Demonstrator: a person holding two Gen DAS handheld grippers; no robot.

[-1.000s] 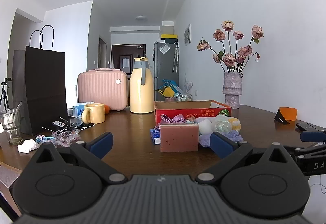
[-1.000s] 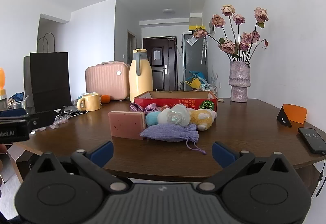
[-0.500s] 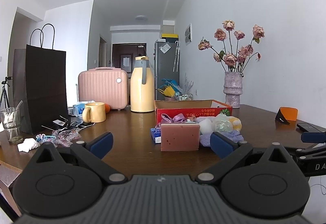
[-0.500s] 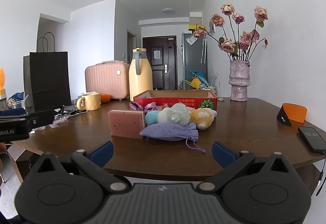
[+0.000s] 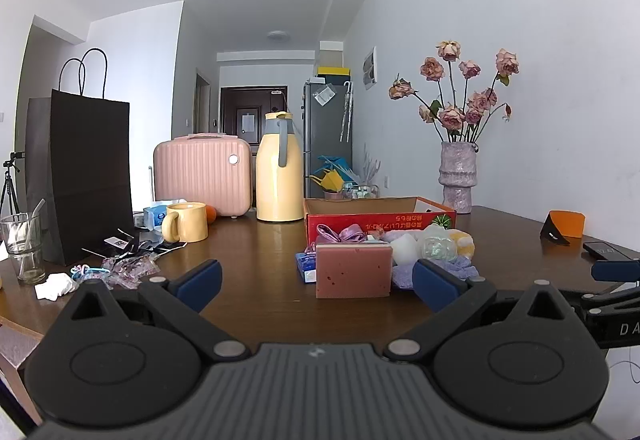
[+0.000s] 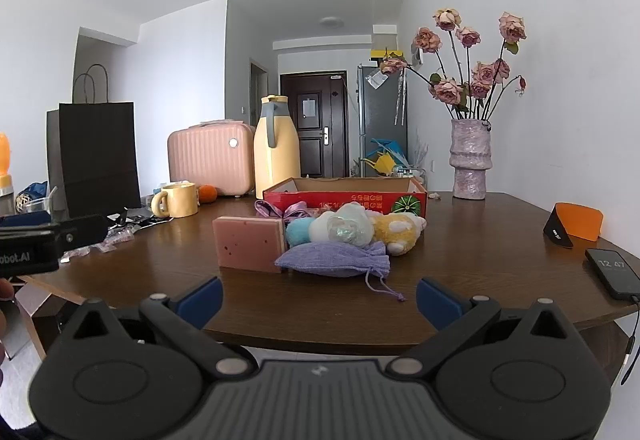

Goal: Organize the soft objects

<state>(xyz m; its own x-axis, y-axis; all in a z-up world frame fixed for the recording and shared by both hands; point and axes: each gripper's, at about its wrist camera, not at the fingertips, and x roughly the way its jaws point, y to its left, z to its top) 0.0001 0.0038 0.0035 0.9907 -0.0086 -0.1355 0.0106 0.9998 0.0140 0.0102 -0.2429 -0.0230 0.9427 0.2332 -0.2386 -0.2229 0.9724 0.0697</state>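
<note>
A pile of soft things lies mid-table before a red cardboard box (image 6: pixel 348 196): a pink sponge (image 6: pixel 249 245) standing on edge, a purple drawstring pouch (image 6: pixel 334 260), a teal ball (image 6: pixel 299 231), a white iridescent plush (image 6: pixel 347 227), a yellow plush (image 6: pixel 400 231) and a purple ribbon bow (image 6: pixel 280 209). In the left wrist view the sponge (image 5: pixel 353 271) stands nearest, with the box (image 5: pixel 378 216) behind it. My left gripper (image 5: pixel 316 282) is open and holds nothing, short of the sponge. At the table's front edge my right gripper (image 6: pixel 318 298) is open and holds nothing, short of the pouch.
A yellow mug (image 5: pixel 186 222), yellow thermos (image 5: pixel 279 168), pink case (image 5: pixel 202 174) and black paper bag (image 5: pixel 84 180) stand at the back left. Wrappers (image 5: pixel 128 266) and a glass (image 5: pixel 22 246) lie left. A vase of roses (image 6: pixel 470 164), orange holder (image 6: pixel 574 226) and phone (image 6: pixel 614 272) are right.
Both views have shifted only slightly; the scene sits a touch lower in the left wrist view. Nothing on the table has moved and both grippers stay open.
</note>
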